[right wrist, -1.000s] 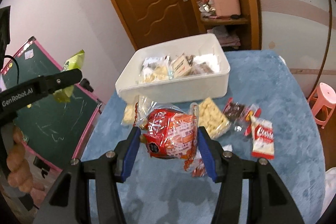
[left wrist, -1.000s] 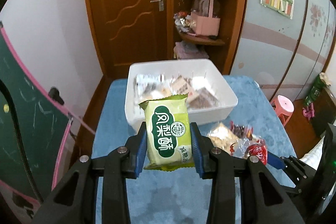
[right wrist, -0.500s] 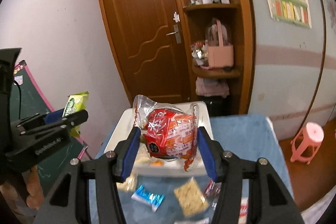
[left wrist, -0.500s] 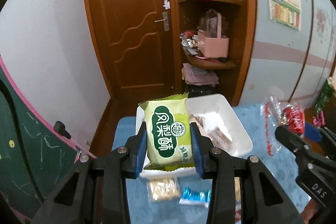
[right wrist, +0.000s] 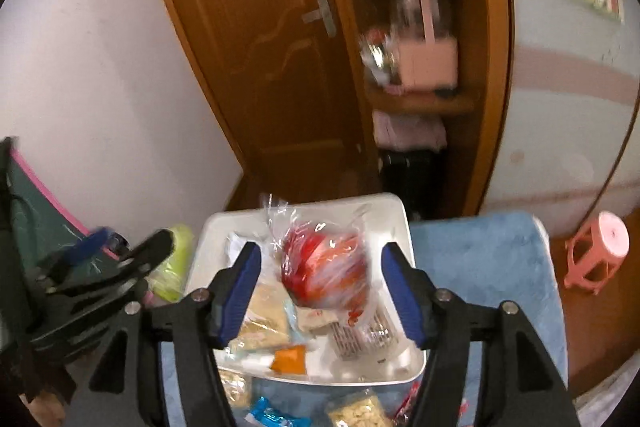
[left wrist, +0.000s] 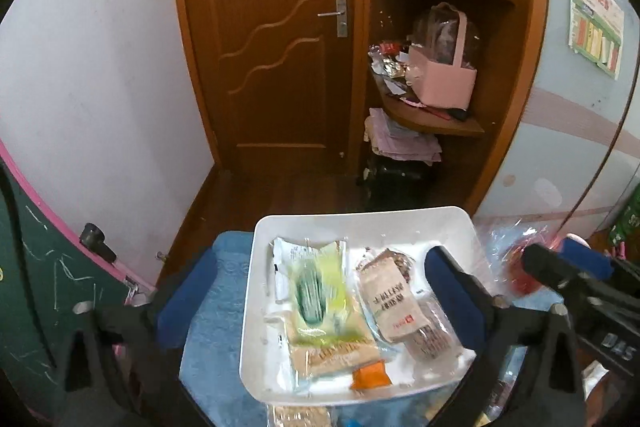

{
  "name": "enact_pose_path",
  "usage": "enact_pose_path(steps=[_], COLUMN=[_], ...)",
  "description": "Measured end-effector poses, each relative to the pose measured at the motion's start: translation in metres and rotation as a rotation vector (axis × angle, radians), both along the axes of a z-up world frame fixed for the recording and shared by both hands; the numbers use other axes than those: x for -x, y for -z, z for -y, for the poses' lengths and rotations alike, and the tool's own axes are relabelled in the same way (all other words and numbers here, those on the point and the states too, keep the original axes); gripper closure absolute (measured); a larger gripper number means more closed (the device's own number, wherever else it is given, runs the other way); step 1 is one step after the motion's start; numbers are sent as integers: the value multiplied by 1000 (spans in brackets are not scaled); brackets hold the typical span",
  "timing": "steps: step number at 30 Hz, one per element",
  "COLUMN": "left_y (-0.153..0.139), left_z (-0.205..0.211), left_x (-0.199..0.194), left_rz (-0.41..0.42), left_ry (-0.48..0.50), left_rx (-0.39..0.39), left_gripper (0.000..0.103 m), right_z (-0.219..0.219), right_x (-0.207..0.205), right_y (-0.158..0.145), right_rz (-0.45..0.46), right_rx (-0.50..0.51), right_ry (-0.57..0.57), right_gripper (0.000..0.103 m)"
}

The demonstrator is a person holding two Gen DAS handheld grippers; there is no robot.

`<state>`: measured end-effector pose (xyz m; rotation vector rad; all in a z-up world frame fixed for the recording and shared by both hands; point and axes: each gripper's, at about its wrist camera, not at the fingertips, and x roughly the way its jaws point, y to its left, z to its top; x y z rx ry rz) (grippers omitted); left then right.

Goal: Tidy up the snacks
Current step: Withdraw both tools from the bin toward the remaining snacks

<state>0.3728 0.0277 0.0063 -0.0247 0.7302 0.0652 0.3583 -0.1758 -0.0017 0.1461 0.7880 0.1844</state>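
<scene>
Left claw (left wrist: 324,291) released wide over the white bin (left wrist: 464,223), green packet (left wrist: 320,287) apparently dropping inside, right claw (right wrist: 320,291) just loosened around the red snack bag (right wrist: 324,271), clear of both pads, blue desk (right wrist: 480,259) edge free to the right.

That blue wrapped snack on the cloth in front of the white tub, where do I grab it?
Pinch the blue wrapped snack across its narrow middle, coming down from above. It lies flat on the blue cloth, long and slim, so closing across its short width should hold best.
</scene>
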Motion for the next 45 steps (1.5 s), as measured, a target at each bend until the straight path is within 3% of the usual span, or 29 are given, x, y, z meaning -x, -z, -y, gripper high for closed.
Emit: enact_pose_path(steps=[4, 9, 16, 23, 31, 38, 45], left_y=[12, 6, -20, -45, -59, -48, -12], left_z=[4, 9, 23, 40, 54, 66, 82], left_x=[-5, 15, 61, 124, 195, 232, 247], left_rz=[-32, 2, 58, 104, 141, 130, 120], left_ry=[6, 35, 109, 192, 243, 274, 297], left_rx=[-42, -53, -42, 9, 70, 79, 34], left_gripper=[1, 1, 1, 1, 1, 1, 1], right_z=[-2, 1, 18, 36, 53, 72, 92], right_x=[-4, 15, 73, 140, 217, 256, 269], right_y=[20, 20, -7, -29, -40, -34, -9], right_rz=[-24, -17, 38, 76, 144, 167, 140], right_rx=[48, 40, 131, 172, 101, 75, 58], right_ry=[-12, -71, -104, -42, 4, 52, 95], right_gripper=[38, 38, 38, 38, 38, 37, 37])
